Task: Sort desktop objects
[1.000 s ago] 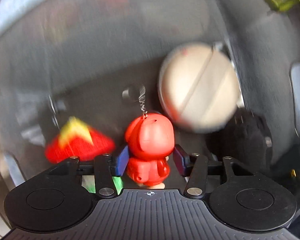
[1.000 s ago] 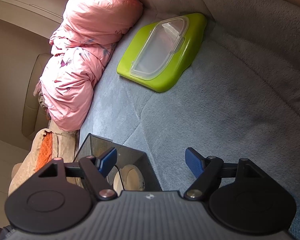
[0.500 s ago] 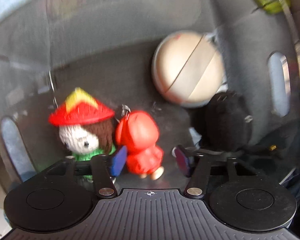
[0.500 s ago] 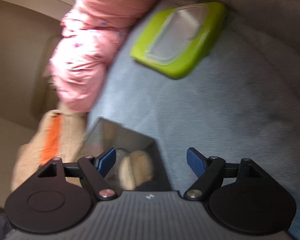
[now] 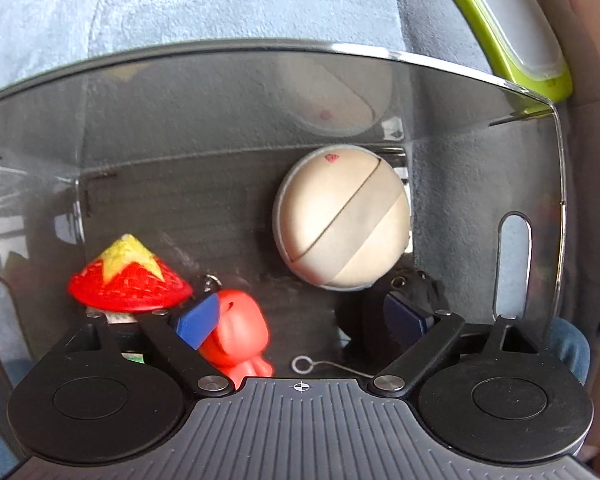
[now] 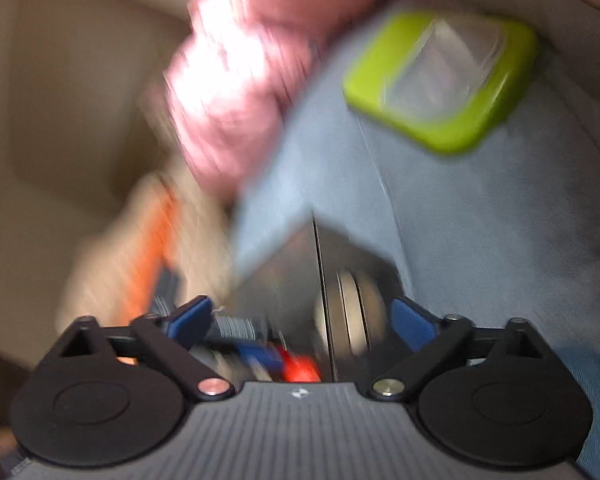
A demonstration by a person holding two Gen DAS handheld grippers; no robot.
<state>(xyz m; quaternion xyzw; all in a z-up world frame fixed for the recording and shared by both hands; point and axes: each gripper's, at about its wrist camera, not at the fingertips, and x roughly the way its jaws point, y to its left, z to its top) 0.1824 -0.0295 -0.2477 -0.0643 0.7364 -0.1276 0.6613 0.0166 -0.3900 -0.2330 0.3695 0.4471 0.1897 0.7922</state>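
We see the right wrist view all smeared, so the pink blanket [image 6: 260, 60] is fuzzy. In the left wrist view, the doll with the red hat [image 5: 130, 280] hides behind a finger, and the green tray [image 5: 512, 40] is cut off.

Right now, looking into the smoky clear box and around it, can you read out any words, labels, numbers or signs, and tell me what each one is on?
No readable text in either view.
Round beige puff case: a tiny red mark near its top edge, too small to read.
Label under the red cone-shaped hat with a yellow star: mostly hidden, unreadable.
Lime green lidded container: blurred, no lettering visible.
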